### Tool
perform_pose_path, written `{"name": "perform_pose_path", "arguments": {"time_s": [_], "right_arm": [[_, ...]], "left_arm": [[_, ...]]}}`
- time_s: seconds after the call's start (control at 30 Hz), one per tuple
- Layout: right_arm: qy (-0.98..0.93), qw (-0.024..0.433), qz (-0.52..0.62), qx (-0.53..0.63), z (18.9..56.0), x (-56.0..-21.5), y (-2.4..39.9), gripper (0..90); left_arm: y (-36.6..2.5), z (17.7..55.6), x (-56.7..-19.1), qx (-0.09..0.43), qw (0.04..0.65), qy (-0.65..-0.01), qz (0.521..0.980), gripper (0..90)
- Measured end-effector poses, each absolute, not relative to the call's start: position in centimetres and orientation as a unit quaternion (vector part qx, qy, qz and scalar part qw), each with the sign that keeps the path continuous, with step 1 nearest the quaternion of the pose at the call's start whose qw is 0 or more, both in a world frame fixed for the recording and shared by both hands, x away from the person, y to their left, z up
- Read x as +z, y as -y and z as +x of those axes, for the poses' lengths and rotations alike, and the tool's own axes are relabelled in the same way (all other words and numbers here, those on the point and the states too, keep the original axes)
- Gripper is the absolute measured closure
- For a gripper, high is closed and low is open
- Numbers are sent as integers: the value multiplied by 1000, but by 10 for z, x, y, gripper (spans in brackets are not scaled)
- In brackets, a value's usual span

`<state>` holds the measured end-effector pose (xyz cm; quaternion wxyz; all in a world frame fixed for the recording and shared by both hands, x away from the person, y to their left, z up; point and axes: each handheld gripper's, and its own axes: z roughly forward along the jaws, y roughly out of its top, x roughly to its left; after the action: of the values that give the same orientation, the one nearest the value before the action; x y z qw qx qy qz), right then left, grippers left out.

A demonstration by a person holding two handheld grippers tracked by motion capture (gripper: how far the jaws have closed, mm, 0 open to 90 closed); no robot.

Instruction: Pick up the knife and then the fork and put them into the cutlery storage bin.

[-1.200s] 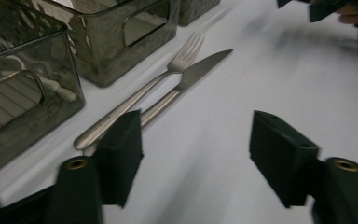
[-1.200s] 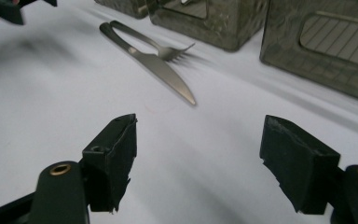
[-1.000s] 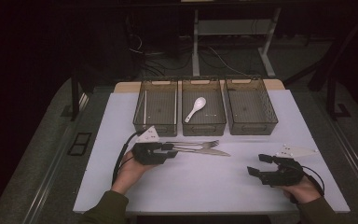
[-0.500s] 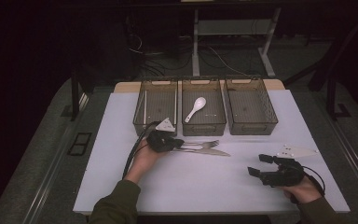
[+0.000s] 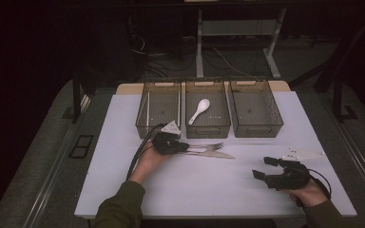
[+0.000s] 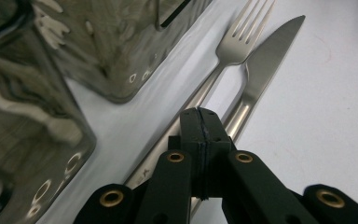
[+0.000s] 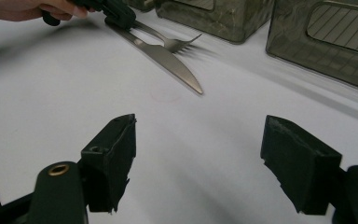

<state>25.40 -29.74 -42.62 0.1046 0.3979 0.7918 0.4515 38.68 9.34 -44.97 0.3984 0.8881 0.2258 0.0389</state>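
The left gripper (image 5: 183,147) has just squeezed its black jaws tight together. They sit over the handles of a shiny metal fork (image 6: 240,40) and a smooth, pointed metal knife (image 6: 271,47); I cannot tell if either is pinched. Both lie side by side on the flat white bench (image 5: 209,190), just in front of three see-through grey plastic bins (image 5: 256,129). A white spoon (image 5: 199,110) lies in the middle bin. The right gripper (image 5: 263,168) is wide, holding nothing

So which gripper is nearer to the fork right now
Left. The left gripper sits shut over the handles of the fork and the knife; which it pinches is unclear. The right gripper rests open, apart, off toward the table's near right.
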Motion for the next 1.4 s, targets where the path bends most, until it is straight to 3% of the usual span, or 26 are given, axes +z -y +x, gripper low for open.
{"name": "perform_pose_path", "arguments": {"time_s": [0.3, 0.63, 1.4], "right_arm": [[-790, 105, 400, 452, 254, -427, 299, 263], [-791, 103, 399, 451, 254, -427, 299, 263], [-790, 104, 401, 452, 254, -426, 299, 263]], "left_arm": [[-85, 383, -450, 22, 386, -203, 900, 890], [-98, 382, -445, 53, 358, -196, 911, 890], [-103, 352, -442, 0, 348, -154, 925, 889]]}}
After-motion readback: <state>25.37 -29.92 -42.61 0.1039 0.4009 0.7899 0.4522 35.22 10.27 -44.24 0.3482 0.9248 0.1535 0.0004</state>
